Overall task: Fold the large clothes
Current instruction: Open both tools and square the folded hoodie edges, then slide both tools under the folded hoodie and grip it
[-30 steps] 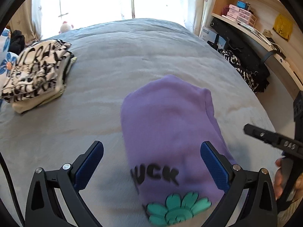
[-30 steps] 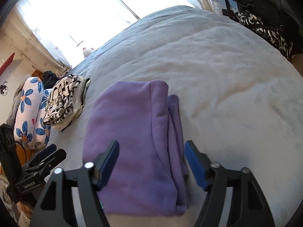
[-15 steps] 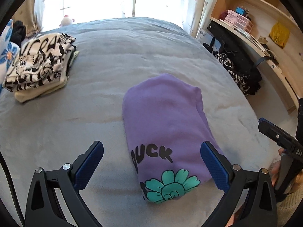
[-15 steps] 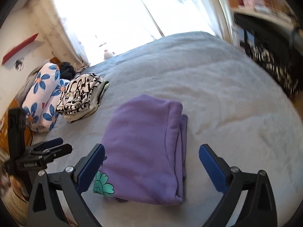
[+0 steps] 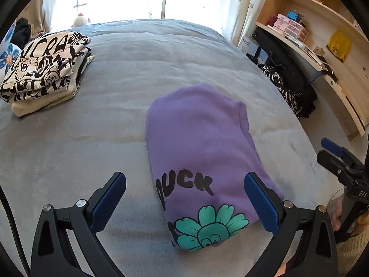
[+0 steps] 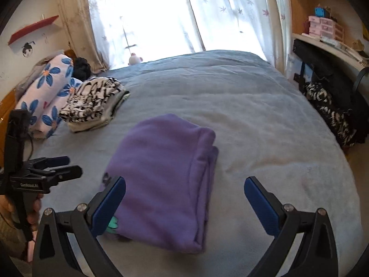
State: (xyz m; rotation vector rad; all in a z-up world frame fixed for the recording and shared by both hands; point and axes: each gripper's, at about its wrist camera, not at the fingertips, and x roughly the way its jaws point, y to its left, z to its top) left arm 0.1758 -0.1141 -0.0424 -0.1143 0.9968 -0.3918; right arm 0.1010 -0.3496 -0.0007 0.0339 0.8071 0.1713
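A purple sweatshirt (image 5: 200, 143) lies folded into a rectangle on the grey bed, with black "DUCK" letters and a teal flower near its front edge. It also shows in the right wrist view (image 6: 166, 173). My left gripper (image 5: 184, 203) is open and empty, held above the garment's near end. My right gripper (image 6: 184, 205) is open and empty above the garment's right front part. Each gripper shows at the edge of the other's view: the right one (image 5: 334, 150), the left one (image 6: 57, 166).
A stack of folded black-and-white printed clothes (image 5: 43, 69) sits at the bed's far left. Flowered pillows (image 6: 43, 94) lie beyond it. A desk with shelves (image 5: 311, 46) and dark bags (image 5: 288, 85) stand along the bed's right side. A curtained window is behind.
Both grippers have pulled back and up from the purple sweatshirt. The right gripper's jaws have opened wider. The folded sweatshirt lies still.
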